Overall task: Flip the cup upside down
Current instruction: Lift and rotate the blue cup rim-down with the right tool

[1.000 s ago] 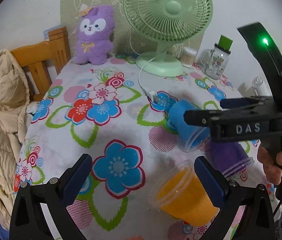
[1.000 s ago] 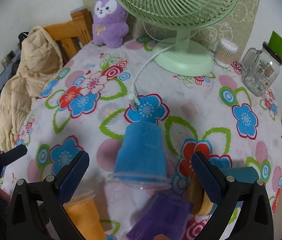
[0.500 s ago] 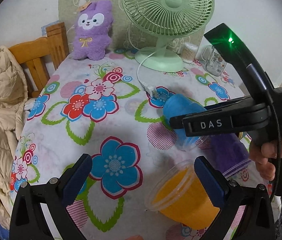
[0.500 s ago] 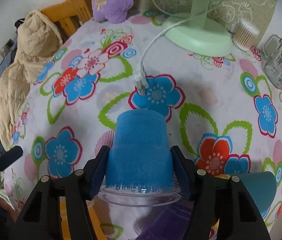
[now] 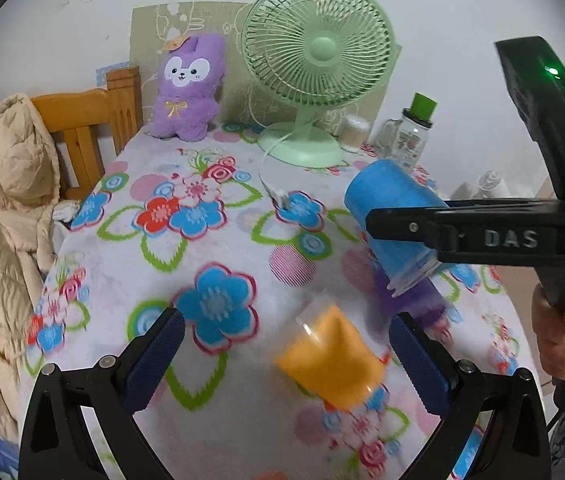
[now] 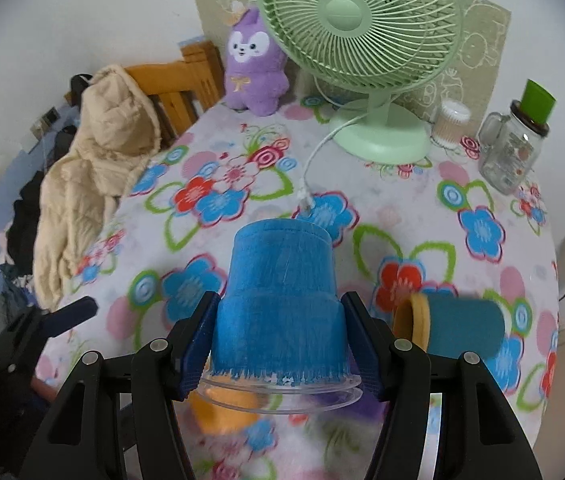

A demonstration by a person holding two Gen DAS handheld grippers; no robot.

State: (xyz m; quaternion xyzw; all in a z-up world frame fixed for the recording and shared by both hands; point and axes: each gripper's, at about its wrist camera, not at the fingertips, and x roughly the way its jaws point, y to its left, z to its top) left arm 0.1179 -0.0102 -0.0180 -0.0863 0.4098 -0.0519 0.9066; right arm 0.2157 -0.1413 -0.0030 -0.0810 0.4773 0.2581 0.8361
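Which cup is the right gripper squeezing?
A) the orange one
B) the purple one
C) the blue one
C: in the right wrist view, the right gripper has its two fingers pressed against both sides of the blue cup, while the orange cup and the purple cup are not gripped.

Top centre of my view stands a fan [image 6: 362, 40], a purple plush [image 6: 256, 64] left of it, a jar [image 6: 514, 148] at right, a coat [image 6: 90, 184] far left.
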